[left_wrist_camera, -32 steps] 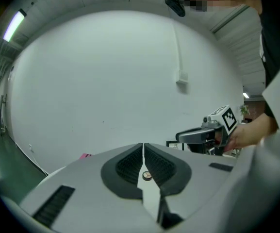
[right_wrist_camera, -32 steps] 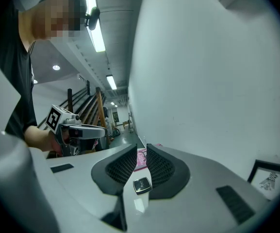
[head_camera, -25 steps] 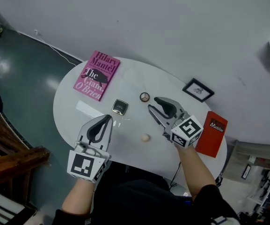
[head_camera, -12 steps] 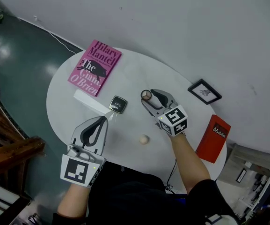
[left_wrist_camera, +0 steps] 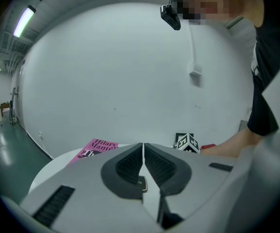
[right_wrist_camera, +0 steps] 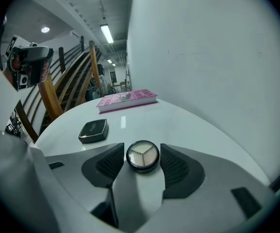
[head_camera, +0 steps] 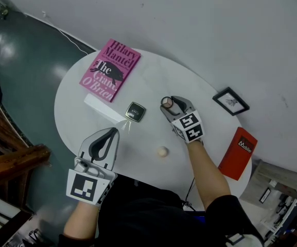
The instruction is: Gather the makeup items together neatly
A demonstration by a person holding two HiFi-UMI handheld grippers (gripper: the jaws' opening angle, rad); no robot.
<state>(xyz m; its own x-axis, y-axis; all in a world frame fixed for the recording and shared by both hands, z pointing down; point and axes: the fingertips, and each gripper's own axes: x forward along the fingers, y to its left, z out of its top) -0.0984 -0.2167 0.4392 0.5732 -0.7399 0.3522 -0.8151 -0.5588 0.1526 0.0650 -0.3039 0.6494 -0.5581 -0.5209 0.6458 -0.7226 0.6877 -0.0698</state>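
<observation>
Right gripper: jaws opening wide, flanking small round black compact, three pale pans showing, centre of white round table. Left gripper: jaws pressed together, empty, near left. Square dark compact left of round one, apart. Beige egg-shaped sponge nearer. Pink book, far left: "Hilary Mantel, The Giant, O'Brien".
</observation>
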